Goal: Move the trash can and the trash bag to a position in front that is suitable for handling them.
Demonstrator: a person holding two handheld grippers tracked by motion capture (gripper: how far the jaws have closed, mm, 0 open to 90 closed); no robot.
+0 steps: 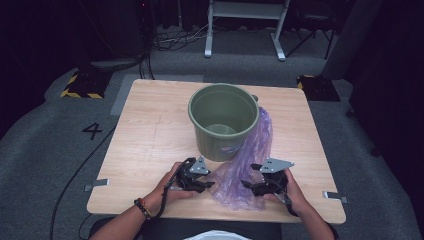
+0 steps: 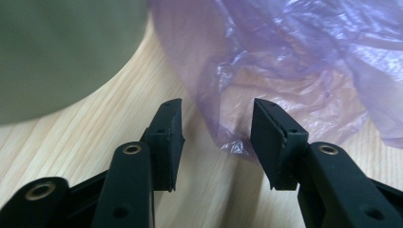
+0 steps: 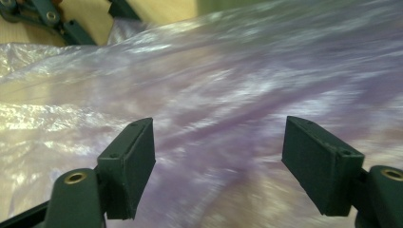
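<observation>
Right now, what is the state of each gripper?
Left gripper: open, purple bag edge between its jaws, not pinched.
Right gripper: open over the bag, holding nothing.

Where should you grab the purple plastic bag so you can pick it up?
Probably by the loose crinkled edge of the purple bag lying flat on the table, coming in low from the person's side. The left gripper has open jaws on either side of a small raised fold there; the thin film elsewhere lies too flat to pinch.

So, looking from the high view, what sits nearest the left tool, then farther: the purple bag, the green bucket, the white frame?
1. purple bag, just right of the left tool.
2. green bucket, behind it.
3. white frame, on the floor beyond the table.
</observation>
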